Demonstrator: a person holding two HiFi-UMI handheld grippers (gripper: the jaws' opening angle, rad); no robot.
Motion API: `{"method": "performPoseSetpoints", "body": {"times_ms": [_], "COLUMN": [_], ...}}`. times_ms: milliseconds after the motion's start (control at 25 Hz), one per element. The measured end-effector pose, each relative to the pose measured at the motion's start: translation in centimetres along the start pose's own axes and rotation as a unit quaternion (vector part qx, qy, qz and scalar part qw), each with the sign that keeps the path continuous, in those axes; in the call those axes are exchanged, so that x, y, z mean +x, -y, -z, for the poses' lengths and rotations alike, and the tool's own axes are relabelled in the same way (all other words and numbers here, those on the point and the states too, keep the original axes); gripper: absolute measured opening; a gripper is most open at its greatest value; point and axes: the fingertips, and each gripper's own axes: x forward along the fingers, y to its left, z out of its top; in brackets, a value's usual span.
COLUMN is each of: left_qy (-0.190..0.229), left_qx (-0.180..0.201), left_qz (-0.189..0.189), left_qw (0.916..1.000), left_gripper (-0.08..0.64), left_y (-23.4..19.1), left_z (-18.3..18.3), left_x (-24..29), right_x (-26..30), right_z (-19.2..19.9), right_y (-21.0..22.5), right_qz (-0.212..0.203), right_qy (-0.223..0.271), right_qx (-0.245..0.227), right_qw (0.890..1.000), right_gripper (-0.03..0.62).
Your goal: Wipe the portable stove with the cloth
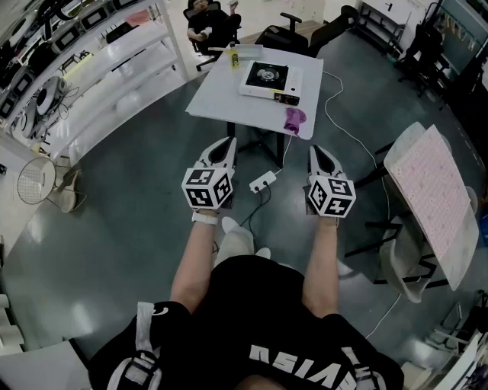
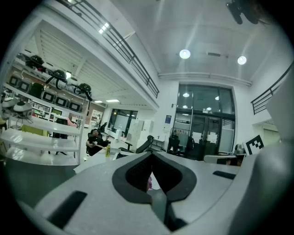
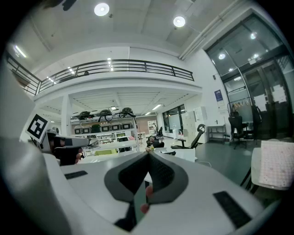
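Observation:
The portable stove [image 1: 266, 79], white with a black top, sits on a white table [image 1: 221, 97] some way ahead of me. A purple cloth [image 1: 294, 119] lies crumpled at the table's near right edge. My left gripper [image 1: 226, 143] and right gripper [image 1: 316, 151] are held side by side over the floor, short of the table, pointing toward it. Both are shut with nothing between the jaws. The left gripper [image 2: 151, 161] shows its tips meeting in the left gripper view, as does the right gripper [image 3: 148, 158] in the right gripper view.
A yellow bottle [image 1: 233, 57] stands at the table's far left. A white power strip [image 1: 263, 181] and cables lie on the floor between me and the table. Shelving [image 1: 114, 68] runs along the left. A seated person [image 1: 210, 23] is behind the table. A tilted pink-patterned board [image 1: 435, 198] stands at right.

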Motion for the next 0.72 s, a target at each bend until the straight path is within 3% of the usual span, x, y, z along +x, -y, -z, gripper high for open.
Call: {"method": "performPoseSetpoints", "body": {"times_ms": [720], "left_qy": [-0.014], "left_qx": [0.002], "left_qz": [0.016], "left_qw": [0.9998], "left_gripper": [0.006], "left_y": [0.1], "left_z": [0.9], "left_x": [2.4], "right_x": [1.8], "right_z": [1.2], "right_y": [0.7], "right_qz": [0.002], "right_qy": [-0.012], "right_qx": [0.009], "right_qw": [1.000], "right_gripper": [0.009]}}
